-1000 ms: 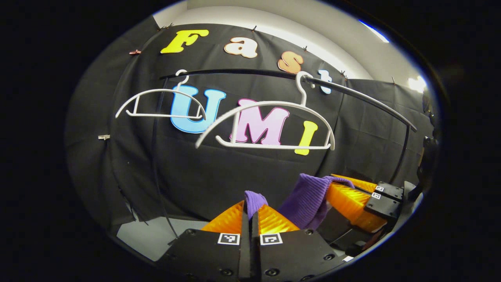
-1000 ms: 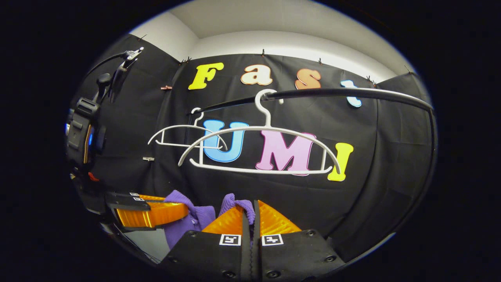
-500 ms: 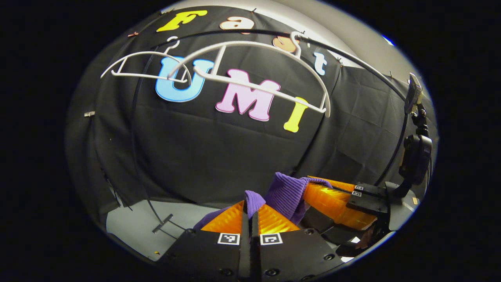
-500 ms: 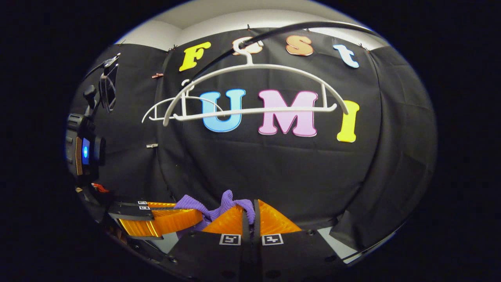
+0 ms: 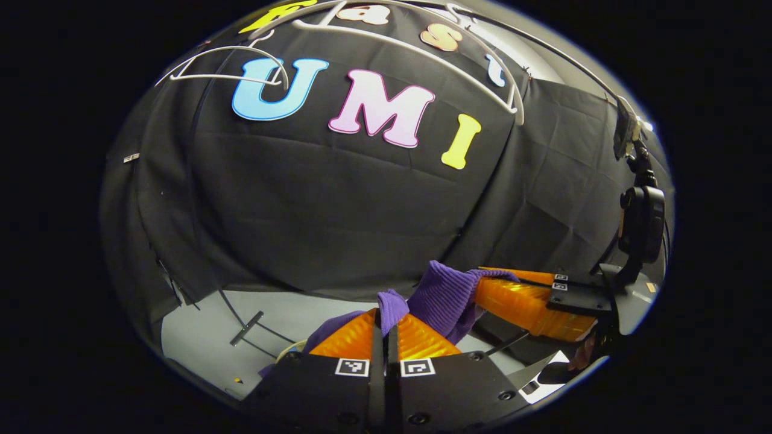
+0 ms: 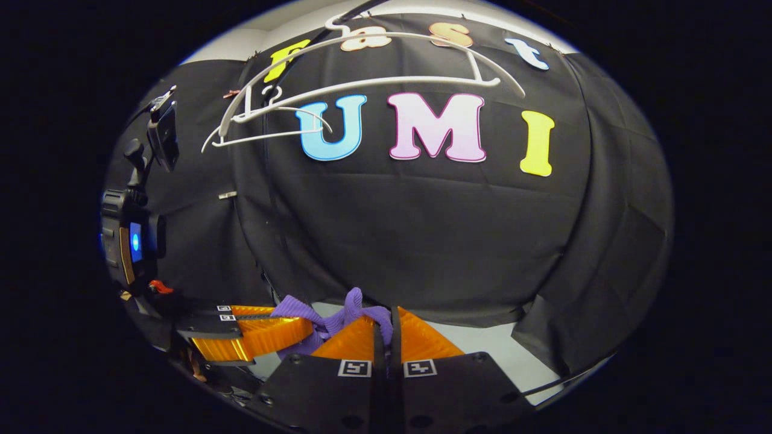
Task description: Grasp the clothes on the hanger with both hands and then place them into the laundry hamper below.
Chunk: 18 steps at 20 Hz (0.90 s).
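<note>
Your left gripper [image 5: 385, 313] is clamped on a fold of the purple garment [image 5: 443, 295], with both fingers pressed together on the knit. A tuft of cloth stands up between the fingertips. Your right gripper [image 6: 385, 322] is likewise closed on another fold of the same garment, which bunches just above its fingertips.

The garment spans the short gap between the two grippers and sags there. It hangs well below the two white hangers [image 6: 362, 90], which are bare on the rail [image 5: 543, 51].

Expect the garment to handle as light, soft and limp (a ribbed knit, likely stretchy). It offers no stiff edge, so hold it by gathered folds, as you do now. A thin pinch may slip as the cloth stretches.

The hamper cannot be confirmed; a pale curved edge at the bottom of the left gripper view may be its rim.
</note>
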Each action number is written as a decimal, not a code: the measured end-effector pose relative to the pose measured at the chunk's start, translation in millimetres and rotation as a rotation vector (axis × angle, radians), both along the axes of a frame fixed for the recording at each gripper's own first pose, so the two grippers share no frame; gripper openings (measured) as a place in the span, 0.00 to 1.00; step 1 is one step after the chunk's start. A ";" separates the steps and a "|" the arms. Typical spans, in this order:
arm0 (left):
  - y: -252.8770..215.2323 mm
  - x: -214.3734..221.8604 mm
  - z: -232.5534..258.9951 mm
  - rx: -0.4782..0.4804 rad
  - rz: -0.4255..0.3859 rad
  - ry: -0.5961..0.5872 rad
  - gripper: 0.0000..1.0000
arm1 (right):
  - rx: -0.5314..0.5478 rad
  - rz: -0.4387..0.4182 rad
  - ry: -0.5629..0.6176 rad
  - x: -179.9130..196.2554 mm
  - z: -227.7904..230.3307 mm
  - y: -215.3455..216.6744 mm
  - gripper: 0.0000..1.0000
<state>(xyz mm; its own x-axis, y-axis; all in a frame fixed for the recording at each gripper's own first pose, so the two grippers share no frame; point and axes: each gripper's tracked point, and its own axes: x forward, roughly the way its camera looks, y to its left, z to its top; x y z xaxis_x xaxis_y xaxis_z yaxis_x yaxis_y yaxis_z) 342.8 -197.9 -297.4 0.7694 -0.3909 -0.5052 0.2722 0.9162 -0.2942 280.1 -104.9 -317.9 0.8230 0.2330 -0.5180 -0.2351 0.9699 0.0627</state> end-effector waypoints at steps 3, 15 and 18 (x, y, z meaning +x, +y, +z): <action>-3.9 -0.4 -34.9 0.024 0.037 0.073 0.04 | -0.006 0.011 0.068 -0.5 -36.6 -4.6 0.05; 37.0 -38.8 -154.2 0.230 0.122 0.300 0.05 | -0.103 0.095 0.364 -45.0 -160.0 -8.0 0.08; 42.8 -47.3 -164.7 0.278 0.129 0.323 0.39 | -0.115 0.089 0.372 -55.4 -172.3 -10.7 0.76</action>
<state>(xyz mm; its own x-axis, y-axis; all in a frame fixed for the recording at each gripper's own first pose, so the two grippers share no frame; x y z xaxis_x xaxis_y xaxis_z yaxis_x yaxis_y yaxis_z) 295.5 -155.1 -462.1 0.5880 -0.1176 -0.8003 0.0853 0.9929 -0.0832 224.7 -115.6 -490.2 0.5539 0.2177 -0.8036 -0.2999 0.9526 0.0514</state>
